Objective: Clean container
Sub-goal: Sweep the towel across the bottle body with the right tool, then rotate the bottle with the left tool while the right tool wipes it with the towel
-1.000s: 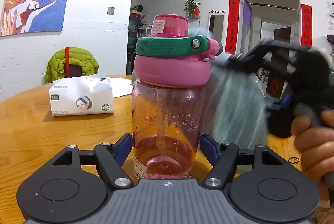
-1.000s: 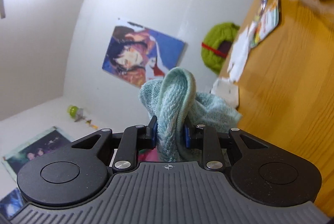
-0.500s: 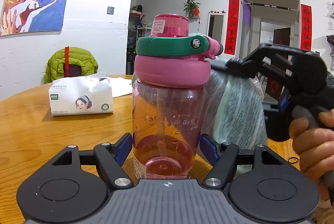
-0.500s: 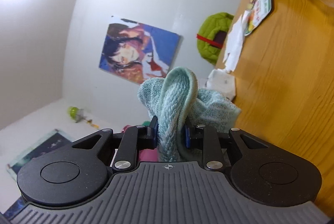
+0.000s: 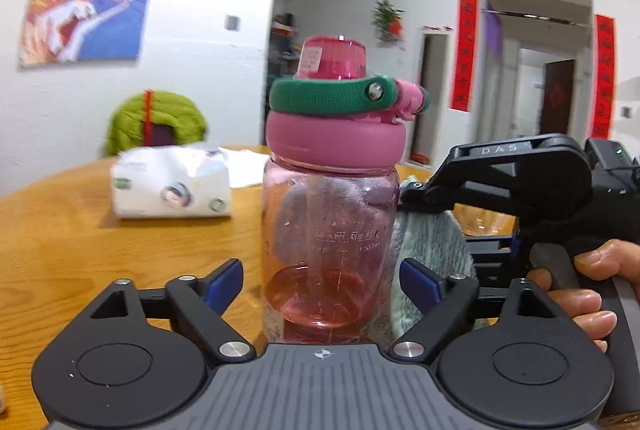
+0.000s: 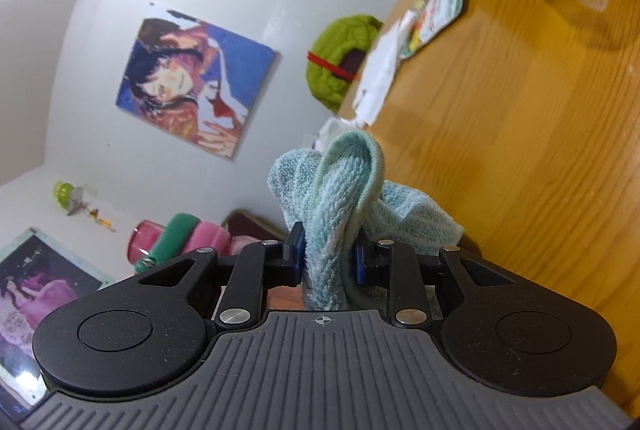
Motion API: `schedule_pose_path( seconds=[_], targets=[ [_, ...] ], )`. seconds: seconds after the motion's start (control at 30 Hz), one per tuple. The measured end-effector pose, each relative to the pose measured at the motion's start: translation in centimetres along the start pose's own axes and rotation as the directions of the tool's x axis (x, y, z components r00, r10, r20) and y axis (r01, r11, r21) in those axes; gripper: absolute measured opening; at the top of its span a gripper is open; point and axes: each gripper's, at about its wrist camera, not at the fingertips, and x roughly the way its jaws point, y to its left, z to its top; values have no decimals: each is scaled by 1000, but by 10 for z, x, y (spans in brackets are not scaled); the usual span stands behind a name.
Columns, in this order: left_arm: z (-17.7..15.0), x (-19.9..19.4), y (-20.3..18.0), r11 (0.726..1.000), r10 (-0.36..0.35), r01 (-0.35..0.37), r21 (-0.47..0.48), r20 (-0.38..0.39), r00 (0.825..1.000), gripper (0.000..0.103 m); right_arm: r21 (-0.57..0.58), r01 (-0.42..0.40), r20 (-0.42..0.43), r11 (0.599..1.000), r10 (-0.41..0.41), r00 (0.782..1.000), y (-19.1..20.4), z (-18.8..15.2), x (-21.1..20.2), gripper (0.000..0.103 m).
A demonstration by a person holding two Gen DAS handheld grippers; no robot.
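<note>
Left wrist view: the left gripper [image 5: 322, 280] is letting go, jaws opening, both pads now clear of the bottle [image 5: 331, 189] standing on the table [image 5: 60, 230]. The right gripper [image 6: 328, 260] stays clenched on the towel [image 6: 344, 197], pressed against the bottle's far side. Wiping looks nearly done.

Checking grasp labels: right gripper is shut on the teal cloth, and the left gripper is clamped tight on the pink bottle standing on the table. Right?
Not quite. The left gripper is not clamped: its jaws are opening, and the left wrist view shows gaps between both blue pads and the pink bottle, which stands between them on the table. The right gripper is indeed shut on the teal cloth.
</note>
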Motion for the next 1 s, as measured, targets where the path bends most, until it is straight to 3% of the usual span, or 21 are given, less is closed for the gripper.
schedule_pose_path(
  seconds=[0.2, 0.4, 0.63, 0.7, 0.77, 0.9, 0.93, 1.0],
  targets=[
    [-3, -2, -13, 997, -48, 48, 63, 4, 999, 88, -23, -17, -28, 1000, 16, 999, 3, -2, 0, 29],
    [3, 6, 8, 995, -103, 103, 6, 3, 995, 85, 5, -40, -72, 999, 40, 997, 1, 0, -7, 29],
    [1, 7, 3, 995, -82, 82, 49, -1, 997, 77, -21, 21, -80, 1000, -23, 997, -1, -4, -6, 29],
    [1, 7, 5, 996, -85, 85, 39, 2, 996, 76, -17, -27, -45, 999, 26, 999, 0, -3, -11, 29],
    [1, 7, 6, 996, -85, 84, 36, 4, 996, 75, 14, -153, 19, 988, 153, 988, -2, -1, -20, 29],
    [2, 7, 6, 996, -84, 84, 36, 3, 996, 75, 134, -394, 99, 909, 383, 918, -15, 3, -29, 29],
    [2, 7, 5, 996, -84, 84, 36, 2, 996, 75, 171, -397, 76, 902, 390, 918, -19, 3, -23, 29],
    [2, 7, 5, 996, -83, 83, 38, 3, 997, 75, 210, -328, 13, 921, 333, 943, -23, -1, -10, 29]
  ],
)
